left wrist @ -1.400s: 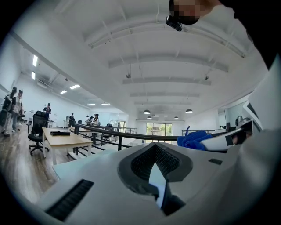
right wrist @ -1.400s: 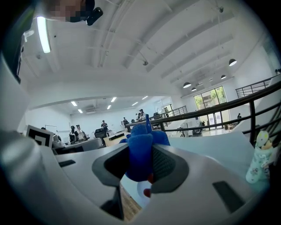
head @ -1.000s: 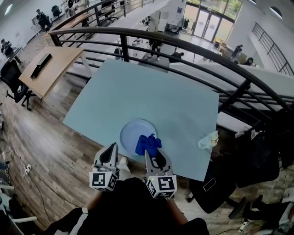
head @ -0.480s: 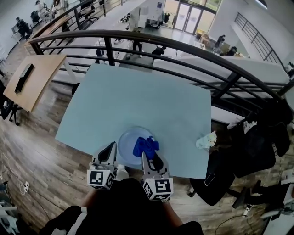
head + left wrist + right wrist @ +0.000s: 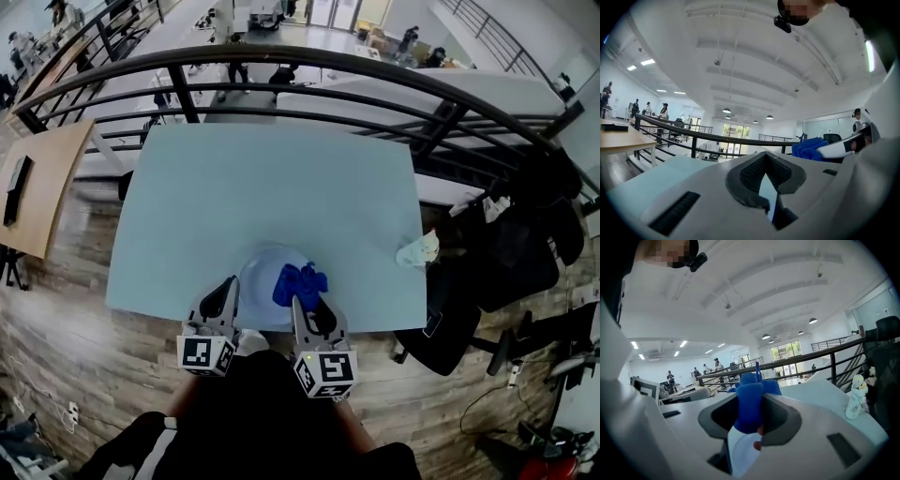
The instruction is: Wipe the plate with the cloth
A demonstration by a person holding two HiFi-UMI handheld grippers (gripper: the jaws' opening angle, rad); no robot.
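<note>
head looks steeply down — gripper views low, seemingly sharing cloth

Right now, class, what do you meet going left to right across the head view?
Wooden desk, left gripper, blue cloth, small white object. The plate and right gripper overlap these, so left out.

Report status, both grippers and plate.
Left hand-held gripper shut on rim of pale blue round plate. Right hand-held gripper shut on crumpled blue cloth, over plate. Nothing obstructing.
</note>
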